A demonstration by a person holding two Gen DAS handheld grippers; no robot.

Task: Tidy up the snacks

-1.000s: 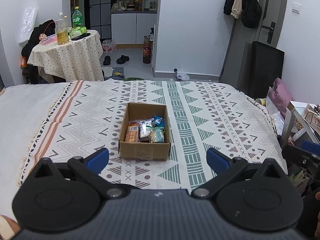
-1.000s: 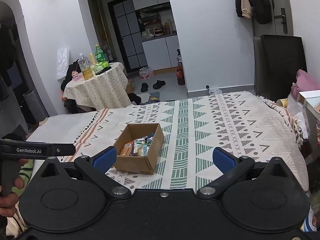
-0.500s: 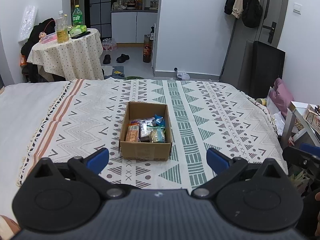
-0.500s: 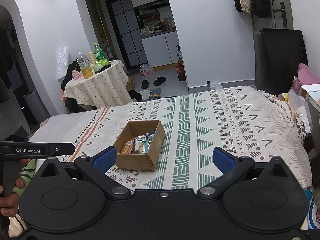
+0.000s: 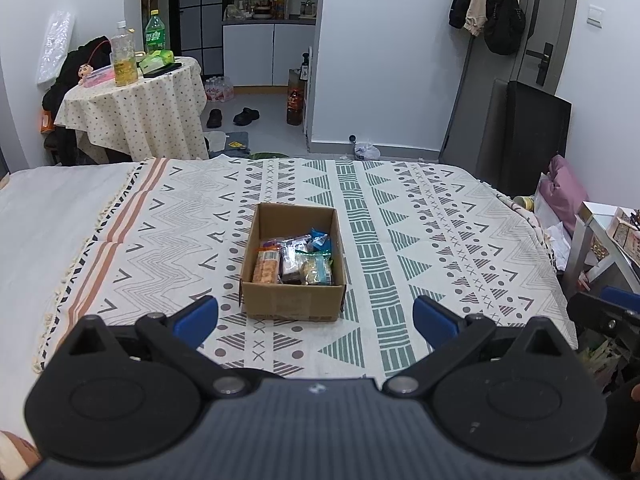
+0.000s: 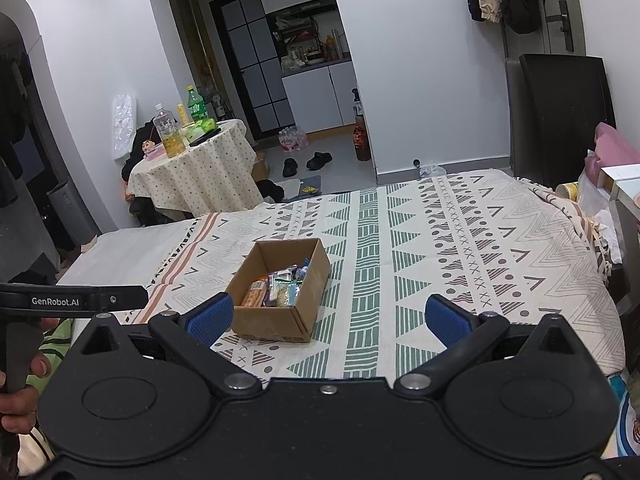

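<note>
An open cardboard box (image 5: pixel 293 301) stands on the patterned bedspread (image 5: pixel 440 240) and holds several wrapped snacks (image 5: pixel 296 258). My left gripper (image 5: pixel 316 322) is open and empty, held above the near edge of the bed, just in front of the box. In the right wrist view the box (image 6: pixel 276 326) with snacks (image 6: pixel 276 286) lies ahead and to the left. My right gripper (image 6: pixel 327 318) is open and empty, with its left fingertip in front of the box's near left corner.
A round table (image 5: pixel 136 116) with bottles stands beyond the bed at the left. A black panel (image 5: pixel 536 136) leans against the right wall. A side table (image 5: pixel 608 236) with clutter is at the bed's right. The other gripper's handle (image 6: pixel 72 300) shows at left.
Both grippers have moved a little closer to the box, which sits slightly nearer in both views. Both stay open and empty.
</note>
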